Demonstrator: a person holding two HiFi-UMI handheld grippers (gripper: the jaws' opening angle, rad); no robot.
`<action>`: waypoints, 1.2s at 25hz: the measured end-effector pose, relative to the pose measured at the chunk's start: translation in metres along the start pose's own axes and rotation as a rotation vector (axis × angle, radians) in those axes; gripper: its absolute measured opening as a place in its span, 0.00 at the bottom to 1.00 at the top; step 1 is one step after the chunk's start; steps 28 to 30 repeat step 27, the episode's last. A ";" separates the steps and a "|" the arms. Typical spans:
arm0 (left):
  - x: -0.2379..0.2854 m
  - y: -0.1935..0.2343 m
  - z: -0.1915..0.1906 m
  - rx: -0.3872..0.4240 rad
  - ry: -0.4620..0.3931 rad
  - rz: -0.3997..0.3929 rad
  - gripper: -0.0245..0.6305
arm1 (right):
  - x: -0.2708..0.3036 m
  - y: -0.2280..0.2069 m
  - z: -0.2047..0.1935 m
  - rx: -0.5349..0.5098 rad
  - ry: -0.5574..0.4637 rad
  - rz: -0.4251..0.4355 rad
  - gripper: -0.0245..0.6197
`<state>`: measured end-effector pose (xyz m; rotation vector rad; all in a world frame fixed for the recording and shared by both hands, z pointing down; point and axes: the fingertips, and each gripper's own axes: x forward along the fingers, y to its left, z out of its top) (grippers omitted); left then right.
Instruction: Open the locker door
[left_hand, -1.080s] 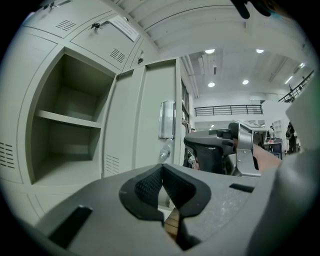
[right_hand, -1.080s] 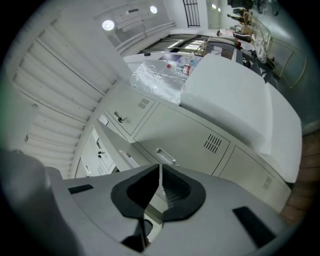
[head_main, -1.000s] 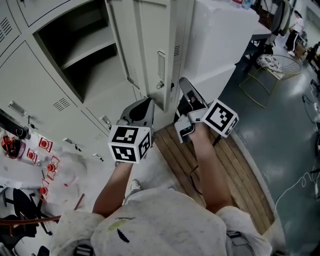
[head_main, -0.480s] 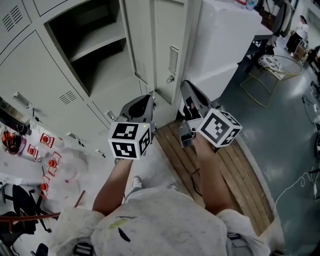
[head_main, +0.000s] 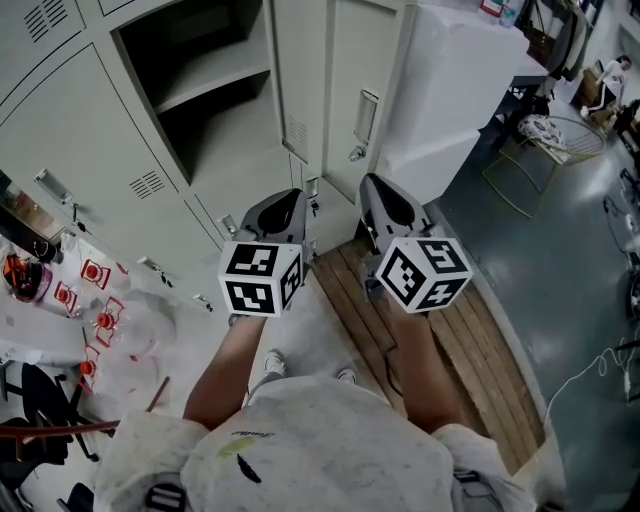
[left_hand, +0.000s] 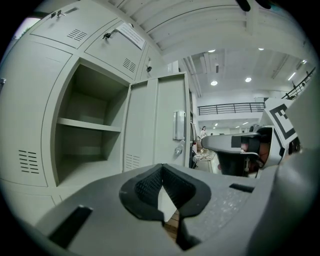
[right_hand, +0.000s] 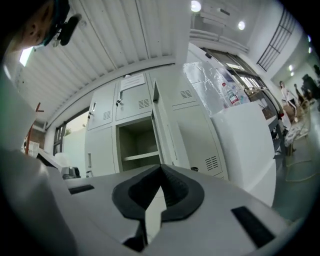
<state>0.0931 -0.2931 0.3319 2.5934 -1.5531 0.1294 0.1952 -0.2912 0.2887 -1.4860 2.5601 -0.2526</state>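
The grey locker door (head_main: 345, 90) stands swung open, its handle (head_main: 365, 118) facing me, beside the open compartment (head_main: 215, 90) with one shelf. My left gripper (head_main: 295, 200) and right gripper (head_main: 372, 185) hang side by side below the door, apart from it. In the left gripper view the left gripper (left_hand: 161, 170) is shut on nothing, with the door (left_hand: 155, 125) and compartment (left_hand: 90, 130) ahead. The right gripper (right_hand: 161, 170) is likewise shut and holds nothing, facing the compartment (right_hand: 137, 145).
A tall white cabinet (head_main: 450, 80) stands right of the lockers. Wooden boards (head_main: 450, 340) lie under my right arm. A wire-frame chair (head_main: 540, 150) is at the far right. Clear plastic and red-marked items (head_main: 100, 320) lie at the left.
Both grippers have drawn back from the door; the right one has left the spot by the door's handle edge. The door stays open.
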 end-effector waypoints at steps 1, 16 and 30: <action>-0.001 0.000 0.000 0.001 0.000 0.000 0.05 | -0.001 0.003 -0.002 -0.026 0.009 -0.004 0.04; -0.004 0.001 -0.003 0.014 0.008 0.008 0.05 | -0.001 0.011 -0.015 -0.178 0.041 -0.039 0.04; 0.002 0.000 -0.005 0.017 0.014 -0.003 0.05 | 0.003 0.007 -0.018 -0.175 0.042 -0.048 0.04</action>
